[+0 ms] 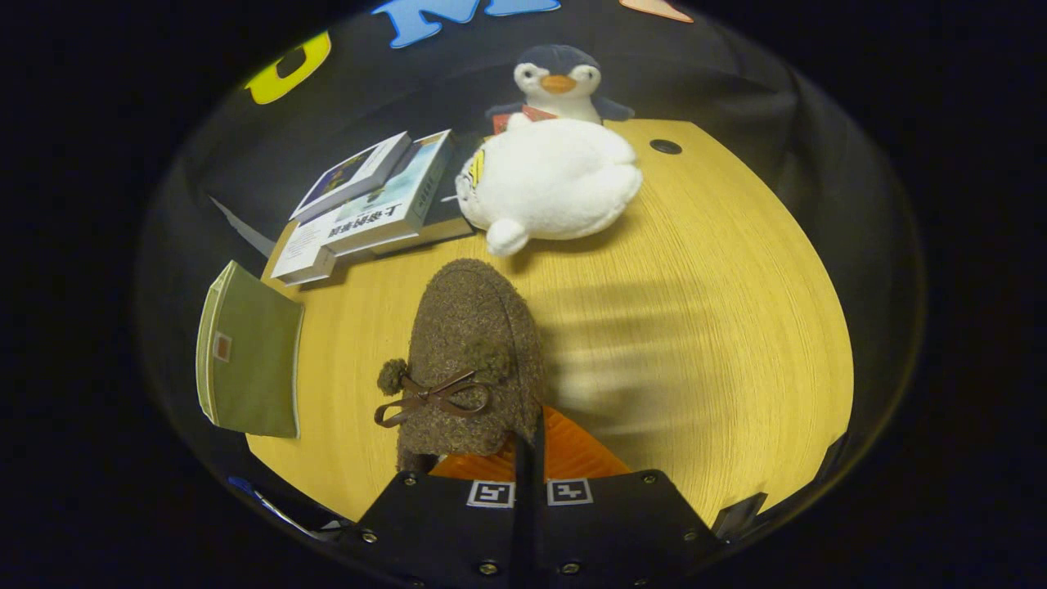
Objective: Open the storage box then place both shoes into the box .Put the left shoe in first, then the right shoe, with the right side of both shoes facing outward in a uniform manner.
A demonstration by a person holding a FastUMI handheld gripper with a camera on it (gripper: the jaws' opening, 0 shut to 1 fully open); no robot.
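We've got the gripper [529, 470] clamped on the back edge of a fuzzy brown shoe [470, 360], fingers drawn almost together with the heel rim pinched between them, so it looks like a proper grab and not just a touch. The shoe points straight ahead of the fingers, toe toward the plush toy, little bow and pompoms on top. Hard to say if it's lifted or resting on the wooden table [695, 327], and we can't tell which foot it is from here either.

Off to the left of the shoe, past the table edge, sits a green fabric box [249, 360], which we're guessing is the storage box. It looks flat-sided and we can't make out whether it's open.

Beyond the shoe there's a stack of books [372, 204] and a white plush penguin [548, 184] lying down, with a second upright penguin [559, 82] behind it.

For this step, we'd keep the pinch firm since a heel-only hold lets the toe droop and swing. Carry it low and slow toward the box, and sort out which side faces outward before lowering it in.
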